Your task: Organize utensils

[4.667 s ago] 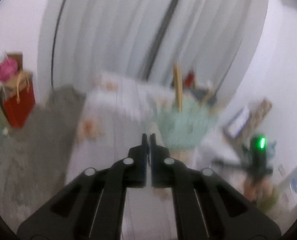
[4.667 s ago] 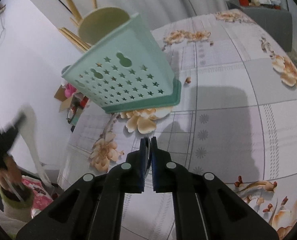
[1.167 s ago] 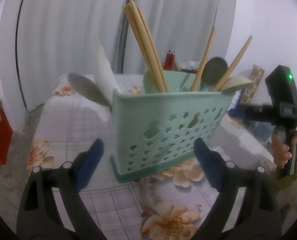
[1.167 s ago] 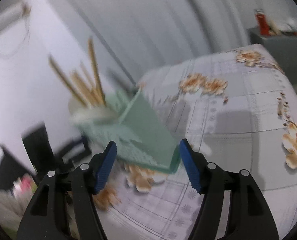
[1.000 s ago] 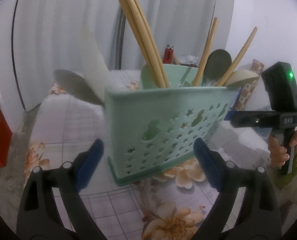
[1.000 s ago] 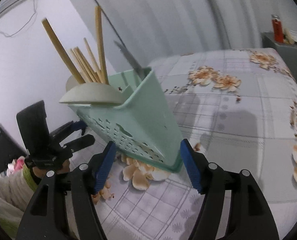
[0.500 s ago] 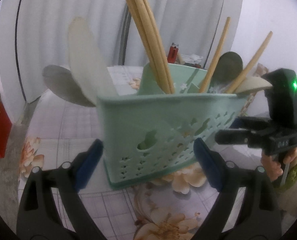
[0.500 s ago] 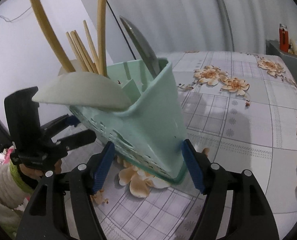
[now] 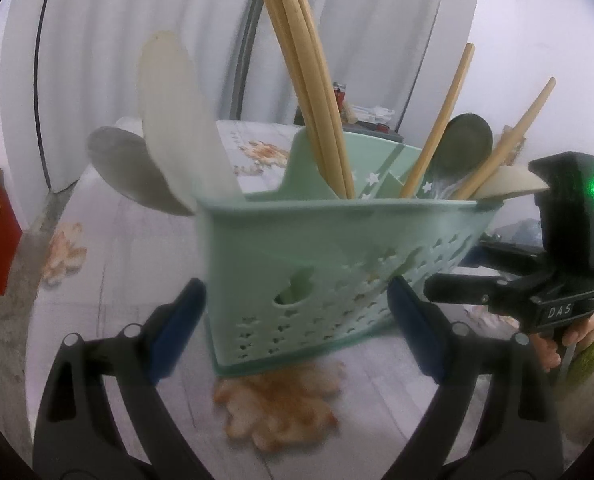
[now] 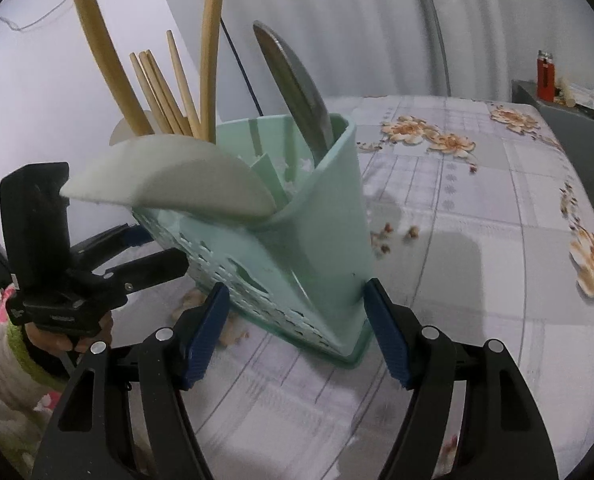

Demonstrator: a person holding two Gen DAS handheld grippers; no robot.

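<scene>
Caddy (image 9: 337, 264): mint, upright on the floral table (image 10: 497, 240), holding chopsticks (image 9: 309, 80) and spoons. Long axis runs between the two grippers; each faces one end. Left gripper (image 9: 297, 320) and right gripper (image 10: 297, 328): jaws wide, straddling the ends, not pressing; neither plainly nearer. Against half a second ago: both closer, caddy larger in view.

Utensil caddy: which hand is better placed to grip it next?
Right, probably. The right tongs stand open, closely straddling the caddy at its narrow corner. The left tongs face its wide perforated side, a looser fit.
</scene>
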